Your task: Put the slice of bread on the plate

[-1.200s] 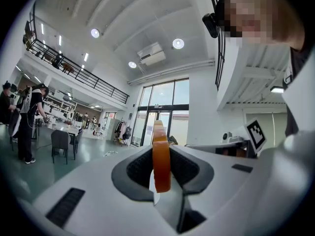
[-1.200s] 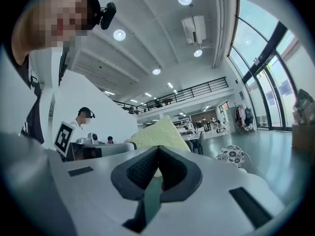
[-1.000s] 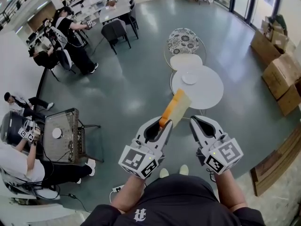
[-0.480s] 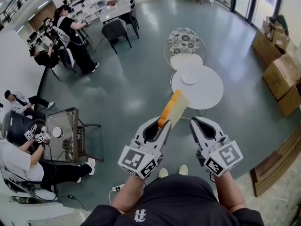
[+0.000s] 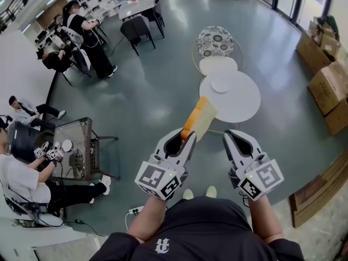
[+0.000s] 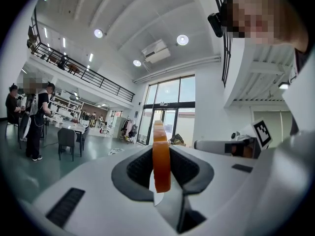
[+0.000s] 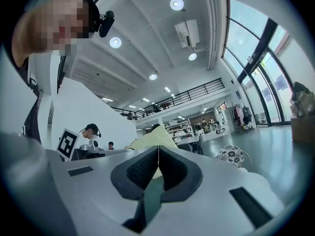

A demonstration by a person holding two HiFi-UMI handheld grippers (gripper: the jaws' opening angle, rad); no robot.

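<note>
A slice of bread with an orange crust and a pale face stands on edge in my left gripper, which is shut on its lower end. In the left gripper view the crust runs upright between the pads of that gripper. My right gripper is beside it, shut and empty. In the right gripper view the closed right gripper has the bread showing behind it at the left. A small white plate lies on the round white table ahead of both grippers.
A patterned round chair and a smaller white round seat stand beyond the table. Cardboard boxes line the right side. A glass-topped table and seated people are at the left. My shoes show below the grippers.
Both grippers have edged forward toward the white table, with the bread still held in the left one. The right gripper stays shut.
</note>
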